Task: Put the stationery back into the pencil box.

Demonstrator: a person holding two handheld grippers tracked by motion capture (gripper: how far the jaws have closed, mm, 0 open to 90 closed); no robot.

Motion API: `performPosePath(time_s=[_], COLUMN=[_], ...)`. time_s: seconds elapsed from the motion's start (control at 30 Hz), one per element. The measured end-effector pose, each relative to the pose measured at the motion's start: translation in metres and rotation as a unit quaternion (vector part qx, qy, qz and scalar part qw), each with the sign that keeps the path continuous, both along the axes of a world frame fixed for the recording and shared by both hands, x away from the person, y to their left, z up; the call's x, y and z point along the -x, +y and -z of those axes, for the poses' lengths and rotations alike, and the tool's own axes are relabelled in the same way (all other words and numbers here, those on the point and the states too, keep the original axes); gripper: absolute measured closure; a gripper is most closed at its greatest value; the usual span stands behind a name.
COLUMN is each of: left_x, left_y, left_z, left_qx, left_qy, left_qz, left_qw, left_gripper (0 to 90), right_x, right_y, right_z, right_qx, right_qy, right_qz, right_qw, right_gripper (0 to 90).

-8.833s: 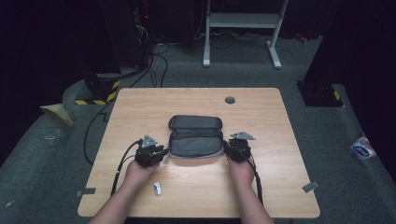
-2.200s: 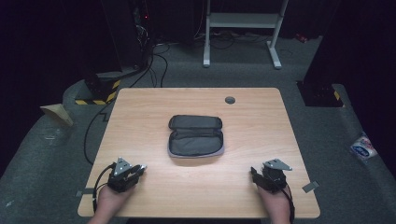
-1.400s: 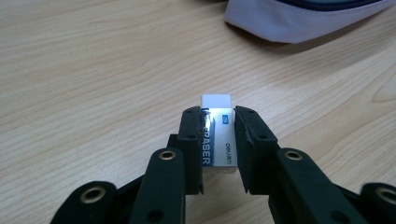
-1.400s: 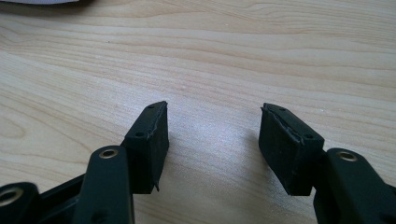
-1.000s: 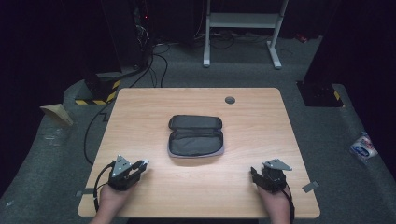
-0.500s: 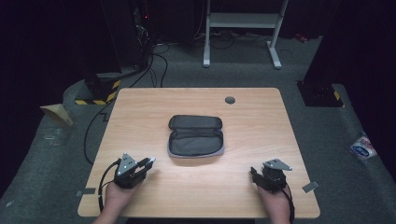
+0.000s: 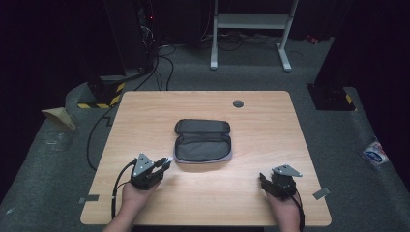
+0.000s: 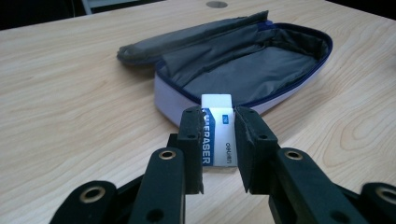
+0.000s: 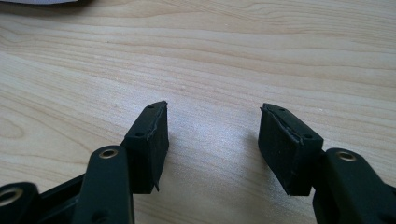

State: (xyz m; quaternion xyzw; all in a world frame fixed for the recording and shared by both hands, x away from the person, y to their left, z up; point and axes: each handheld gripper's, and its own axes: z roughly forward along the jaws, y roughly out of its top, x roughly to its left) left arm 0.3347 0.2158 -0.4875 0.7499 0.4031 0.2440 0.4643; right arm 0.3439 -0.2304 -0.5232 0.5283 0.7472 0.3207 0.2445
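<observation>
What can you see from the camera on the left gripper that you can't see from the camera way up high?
The left gripper view gives the close-up: the blue label with printed letters on the white eraser, pinched between the two black jaws. The high view gives the big picture: the whole table, the right gripper, both hands, and the floor with cables. Both show the left gripper, the eraser it holds, and the open grey pencil case just ahead of it.

From the high view we look forward and down on the whole table [image 7: 270, 125]. From the left gripper view we look low and close along its jaws toward the open pouch [image 8: 261, 70], a region shared with the high view [image 7: 203, 140]. From the right gripper view we face bare tabletop [image 9: 210, 56] at close range.
</observation>
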Motion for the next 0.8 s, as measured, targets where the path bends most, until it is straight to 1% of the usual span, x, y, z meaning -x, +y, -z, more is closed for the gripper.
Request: performPosePath(time_s=[0.1, 0.2, 0.27, 0.3, 0.33, 0.37, 0.4, 0.47, 0.6, 0.7, 0.8], left_x=[-0.003, -0.008, -0.011, -0.012, -0.015, -0.016, -0.017, -0.019, -0.028, -0.035, -0.042], left_y=[-0.007, -0.014, -0.018, -0.021, -0.023, -0.026, -0.027, -0.030, -0.036, -0.041, -0.047], left_z=[-0.003, -0.007, -0.010, -0.011, -0.013, -0.013, -0.014, -0.016, -0.021, -0.024, -0.027], left_qx=[-0.008, -0.002, -0.004, 0.001, -0.001, 0.002, 0.001, 0.006, 0.026, 0.031, 0.029], left_qy=[-0.010, -0.013, -0.020, -0.021, -0.021, -0.021, -0.022, -0.022, -0.015, -0.011, -0.007], left_qz=[0.005, 0.011, 0.016, 0.018, 0.022, 0.025, 0.027, 0.030, 0.038, 0.046, 0.052], left_qw=[0.9999, 0.9999, 0.9997, 0.9996, 0.9995, 0.9995, 0.9994, 0.9993, 0.9988, 0.9984, 0.9982], left_gripper=[72.6, 72.6, 72.6, 72.6, 72.6, 72.6, 72.6, 72.5, 72.5, 72.5, 72.5], right_x=[0.000, 0.000, 0.000, 0.000, 0.000, 0.000, 0.000, 0.000, 0.000, 0.000, 0.000], right_y=[0.000, 0.000, 0.000, 0.000, 0.000, 0.000, 0.000, 0.000, 0.000, 0.000, 0.000], right_z=[0.000, 0.000, 0.000, 0.000, 0.000, 0.000, 0.000, 0.000, 0.000, 0.000, 0.000], right_qx=[-0.001, -0.001, -0.001, -0.001, 0.000, -0.001, -0.001, 0.000, 0.000, -0.001, -0.001], right_qy=[0.001, 0.000, 0.001, 0.000, 0.000, 0.001, 0.000, 0.000, 0.000, 0.000, 0.001], right_qz=[0.001, 0.000, 0.000, 0.000, 0.000, 0.001, 0.000, 0.000, -0.001, 0.000, 0.000], right_qw=[1.0000, 1.0000, 1.0000, 1.0000, 1.0000, 1.0000, 1.0000, 1.0000, 1.0000, 1.0000, 1.0000], right_gripper=[42.4, 42.4, 42.4, 42.3, 42.4, 42.4, 42.3, 42.3, 42.4, 42.4, 42.2])
